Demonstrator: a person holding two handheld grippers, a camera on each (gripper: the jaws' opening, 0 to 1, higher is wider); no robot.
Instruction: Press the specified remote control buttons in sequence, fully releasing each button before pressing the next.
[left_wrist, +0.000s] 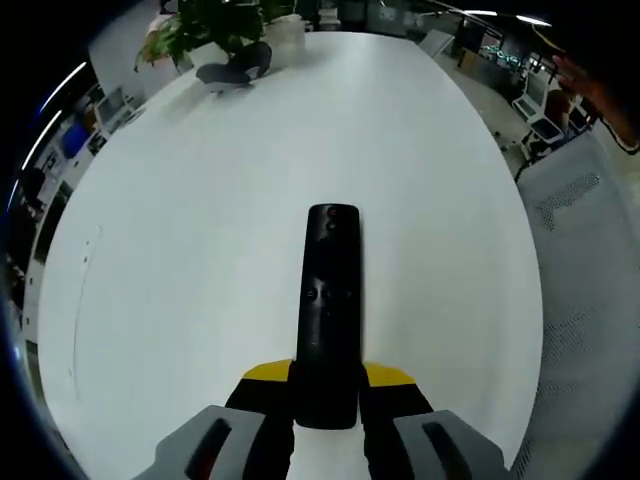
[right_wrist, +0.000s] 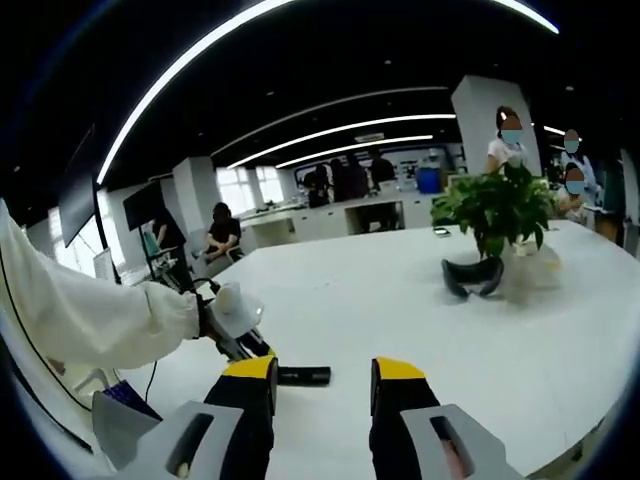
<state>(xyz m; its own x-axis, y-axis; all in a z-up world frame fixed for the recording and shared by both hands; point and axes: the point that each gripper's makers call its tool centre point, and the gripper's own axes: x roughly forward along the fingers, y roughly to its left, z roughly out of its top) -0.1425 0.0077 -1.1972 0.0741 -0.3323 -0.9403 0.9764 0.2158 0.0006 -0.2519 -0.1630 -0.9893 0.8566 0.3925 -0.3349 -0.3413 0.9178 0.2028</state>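
A long black remote control (left_wrist: 329, 310) lies lengthwise on the white table (left_wrist: 200, 250), its near end held between the yellow-tipped jaws of my left gripper (left_wrist: 328, 378), which is shut on it. Small buttons show near the remote's middle and far end. In the right gripper view the same remote (right_wrist: 303, 376) appears as a short black bar just beyond my right gripper (right_wrist: 325, 375), whose jaws stand open and apart with nothing between them. The left gripper (right_wrist: 240, 340) comes in from the left, held by a white-sleeved arm (right_wrist: 90, 320).
A potted green plant (left_wrist: 215, 25) and a dark headset-like object (left_wrist: 233, 70) stand at the table's far end; the plant (right_wrist: 495, 210) and the headset-like object (right_wrist: 472, 277) also show in the right gripper view. A mesh chair (left_wrist: 580, 250) is at the right. People (right_wrist: 222, 235) sit and stand in the office behind.
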